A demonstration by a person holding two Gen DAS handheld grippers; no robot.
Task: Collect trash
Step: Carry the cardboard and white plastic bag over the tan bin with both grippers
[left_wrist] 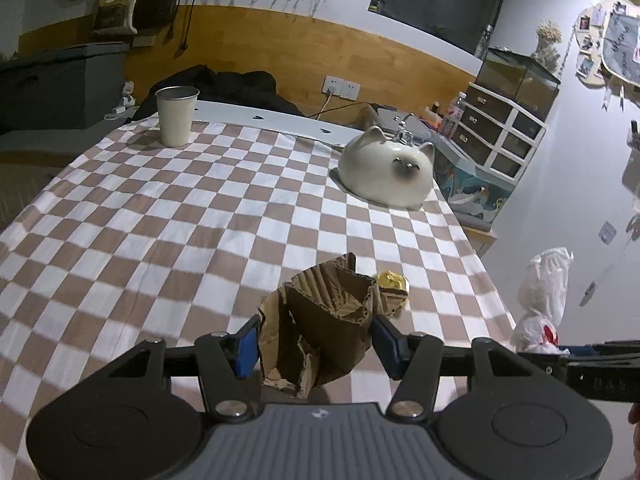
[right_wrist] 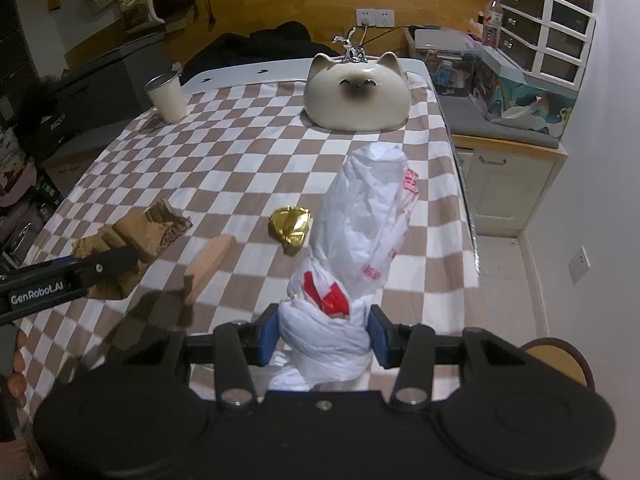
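Note:
My left gripper (left_wrist: 316, 344) is shut on a crumpled piece of brown cardboard (left_wrist: 324, 320) and holds it over the checkered tablecloth (left_wrist: 160, 220). The cardboard also shows in the right wrist view (right_wrist: 132, 236), at the left with the left gripper on it. My right gripper (right_wrist: 324, 338) is shut on a white plastic bag with red print (right_wrist: 360, 240). The bag also shows at the right edge of the left wrist view (left_wrist: 544, 296). A crumpled gold foil wrapper (right_wrist: 290, 228) lies on the cloth left of the bag; it also shows behind the cardboard (left_wrist: 394, 284). A small wooden block (right_wrist: 208, 266) lies near the front.
A cat-shaped ceramic dome (right_wrist: 356, 92) stands at the far right of the table. A metal cup (right_wrist: 166, 96) stands at the far left. The table's right edge (right_wrist: 464, 208) drops to the floor beside a low cabinet (right_wrist: 508, 184). Drawers (right_wrist: 544, 32) line the wall.

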